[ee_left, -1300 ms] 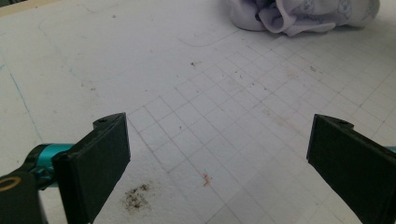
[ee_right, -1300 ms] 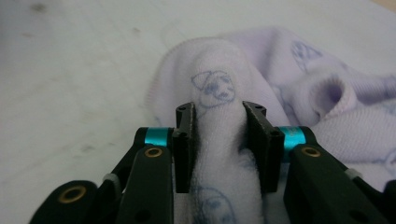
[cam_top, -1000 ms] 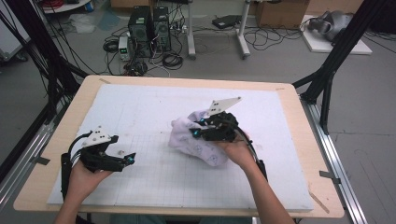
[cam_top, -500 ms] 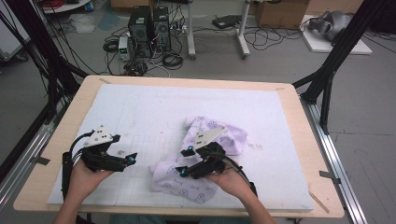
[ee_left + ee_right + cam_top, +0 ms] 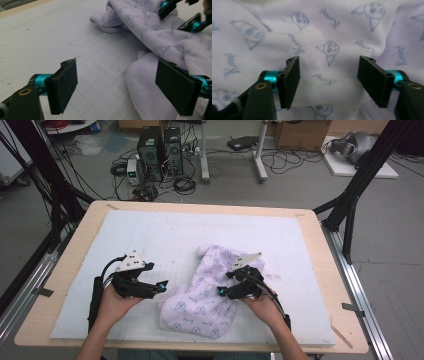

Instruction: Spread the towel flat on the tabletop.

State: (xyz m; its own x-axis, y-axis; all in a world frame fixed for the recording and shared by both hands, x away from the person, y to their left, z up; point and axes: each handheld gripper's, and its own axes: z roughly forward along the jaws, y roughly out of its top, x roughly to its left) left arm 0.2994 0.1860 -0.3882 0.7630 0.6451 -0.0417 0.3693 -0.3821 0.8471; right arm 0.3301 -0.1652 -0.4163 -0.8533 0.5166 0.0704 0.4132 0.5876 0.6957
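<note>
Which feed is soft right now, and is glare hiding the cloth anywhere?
Right gripper view: the lilac printed towel sits very close and blurs, worst toward the top. Left gripper view: jaws sharp, the far right gripper slightly soft. High view: even light, soft shadows, no glare on the white gridded mat.

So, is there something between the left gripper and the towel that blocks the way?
Nothing visible does. The left gripper is open beside the near-left edge of the lavender towel, with bare white mat between its jaws. The right gripper is open above the towel farther along, away from that edge.
</note>
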